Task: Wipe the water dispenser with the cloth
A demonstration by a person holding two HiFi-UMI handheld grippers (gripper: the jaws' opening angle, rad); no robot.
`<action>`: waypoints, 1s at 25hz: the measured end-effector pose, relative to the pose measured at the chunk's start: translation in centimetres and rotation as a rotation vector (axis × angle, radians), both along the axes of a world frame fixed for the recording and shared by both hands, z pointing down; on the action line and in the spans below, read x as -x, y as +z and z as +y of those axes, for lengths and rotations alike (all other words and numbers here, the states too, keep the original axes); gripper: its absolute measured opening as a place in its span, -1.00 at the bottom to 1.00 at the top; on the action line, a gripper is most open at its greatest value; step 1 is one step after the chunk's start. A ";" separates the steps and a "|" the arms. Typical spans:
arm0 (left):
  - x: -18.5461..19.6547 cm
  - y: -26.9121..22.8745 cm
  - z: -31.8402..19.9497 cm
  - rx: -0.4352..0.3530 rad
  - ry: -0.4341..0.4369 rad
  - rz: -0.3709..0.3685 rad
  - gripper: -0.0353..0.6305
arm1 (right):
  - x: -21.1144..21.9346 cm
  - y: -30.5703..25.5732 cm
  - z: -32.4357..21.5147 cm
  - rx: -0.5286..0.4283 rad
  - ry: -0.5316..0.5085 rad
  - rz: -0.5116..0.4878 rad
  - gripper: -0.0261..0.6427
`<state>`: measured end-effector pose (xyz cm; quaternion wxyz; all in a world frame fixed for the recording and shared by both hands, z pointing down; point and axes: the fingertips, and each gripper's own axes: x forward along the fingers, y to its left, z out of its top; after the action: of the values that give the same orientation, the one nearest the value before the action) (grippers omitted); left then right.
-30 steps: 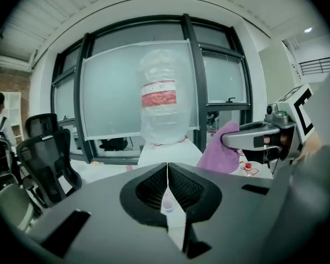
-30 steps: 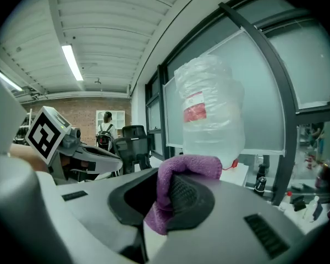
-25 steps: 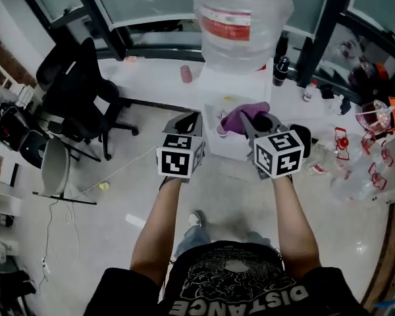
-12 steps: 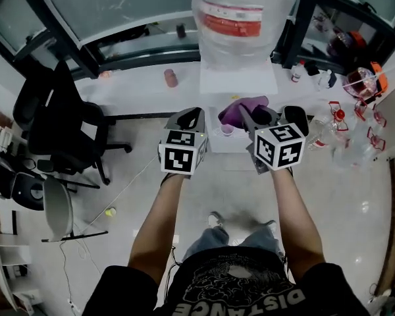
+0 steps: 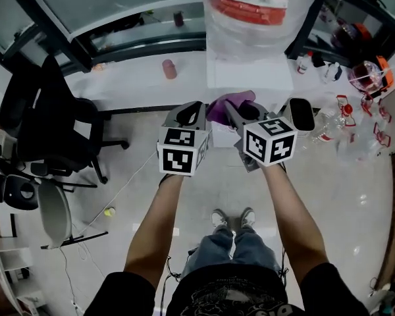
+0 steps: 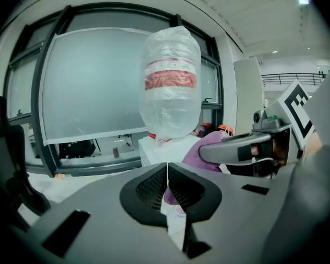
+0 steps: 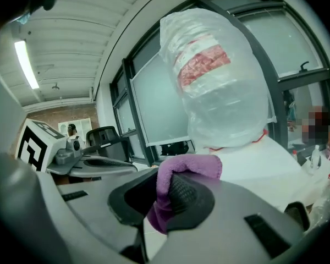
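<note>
The white water dispenser [image 5: 250, 71] stands straight ahead, carrying a big upturned bottle [image 5: 257, 8] wrapped in clear plastic with a red label. My right gripper [image 5: 232, 112] is shut on a purple cloth [image 5: 225, 106], held just short of the dispenser's front. In the right gripper view the purple cloth [image 7: 179, 176] bulges out between the jaws below the bottle [image 7: 217, 76]. My left gripper [image 5: 194, 114] hovers beside it, jaws shut with nothing between them. The left gripper view has the dispenser [image 6: 162, 147] and the cloth [image 6: 206, 150] ahead of the left gripper [image 6: 166, 194].
A black office chair [image 5: 49, 120] stands to the left on the floor. A low white sill [image 5: 138, 78] along the windows carries a pink cup [image 5: 168, 68]. Bottles and red-handled items [image 5: 355, 120] crowd the right side. My feet [image 5: 232, 219] are on the tiled floor.
I have stepped closer to the dispenser; both grippers moved forward and up toward its front. The cloth stays in the right gripper.
</note>
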<state>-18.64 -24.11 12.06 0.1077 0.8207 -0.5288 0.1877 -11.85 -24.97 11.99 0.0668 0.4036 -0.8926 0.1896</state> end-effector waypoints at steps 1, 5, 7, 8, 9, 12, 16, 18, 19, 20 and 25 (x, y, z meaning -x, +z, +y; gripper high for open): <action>0.2 0.4 -0.2 0.000 0.000 -0.002 -0.81 | 0.5 0.6 -0.3 0.009 -0.007 -0.007 -0.80; 1.0 2.0 -0.9 0.004 0.000 -0.011 -0.81 | 2.8 3.4 -1.5 0.047 -0.029 -0.031 -0.80; 1.3 2.6 -1.3 0.001 -0.006 -0.007 -0.81 | 3.6 4.3 -2.1 0.055 -0.035 -0.052 -0.80; 1.4 2.9 -1.5 -0.002 -0.008 -0.009 -0.81 | 3.8 4.7 -2.5 0.059 -0.035 -0.067 -0.80; 1.4 3.2 -1.6 -0.004 -0.007 -0.013 -0.81 | 4.0 5.1 -2.9 0.063 -0.032 -0.084 -0.80; 1.2 3.9 -1.8 -0.009 0.000 -0.025 -0.81 | 4.2 6.1 -4.0 0.086 -0.014 -0.132 -0.80; 0.5 4.5 -1.8 -0.008 0.000 -0.023 -0.81 | 3.5 7.0 -5.2 0.098 0.010 -0.171 -0.80; 0.0 4.9 -1.8 -0.003 0.000 -0.030 -0.81 | 3.0 7.3 -5.6 0.096 0.015 -0.176 -0.80; -0.3 5.1 -1.8 0.000 0.001 -0.034 -0.81 | 2.7 7.4 -5.7 0.096 0.017 -0.179 -0.80; -0.5 5.3 -1.8 0.004 0.001 -0.038 -0.81 | 2.4 7.5 -5.7 0.096 0.020 -0.181 -0.80; -2.1 5.7 -2.1 0.017 0.000 -0.042 -0.81 | 0.1 7.6 -6.0 0.096 0.036 -0.192 -0.80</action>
<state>-16.52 -26.25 17.74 0.1036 0.8157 -0.5292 0.2095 -11.97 -30.99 19.60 -0.0034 0.3960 -0.8773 0.2711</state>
